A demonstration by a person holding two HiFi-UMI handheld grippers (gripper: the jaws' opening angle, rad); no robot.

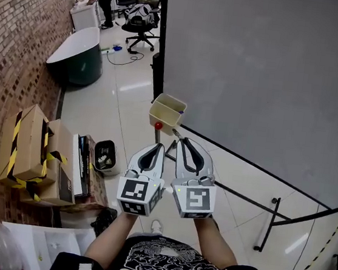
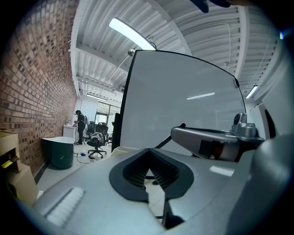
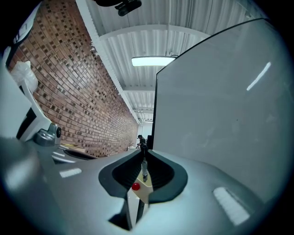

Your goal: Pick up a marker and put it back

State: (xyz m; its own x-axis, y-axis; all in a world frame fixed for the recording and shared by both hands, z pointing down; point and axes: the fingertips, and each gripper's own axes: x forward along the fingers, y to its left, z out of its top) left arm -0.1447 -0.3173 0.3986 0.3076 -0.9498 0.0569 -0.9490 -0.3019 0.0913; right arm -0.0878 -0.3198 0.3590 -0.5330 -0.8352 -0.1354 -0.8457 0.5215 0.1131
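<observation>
The marker [image 3: 144,170] is clamped between the jaws of the right gripper [image 1: 179,140], upright across their tips. It is held just short of the open box [image 1: 167,111] fixed at the lower corner of the whiteboard [image 1: 267,82], where a red knob [image 1: 158,125] is seen at the box's lower edge. The left gripper [image 1: 159,146] is closed, with nothing between its jaws. The marker is judged light, stiff and smooth-barrelled, so a pivot or slip is to be expected if it is pinched near one end. A hold about mid-barrel is preferred, and only modest pressure should be needed for setting it into the box
</observation>
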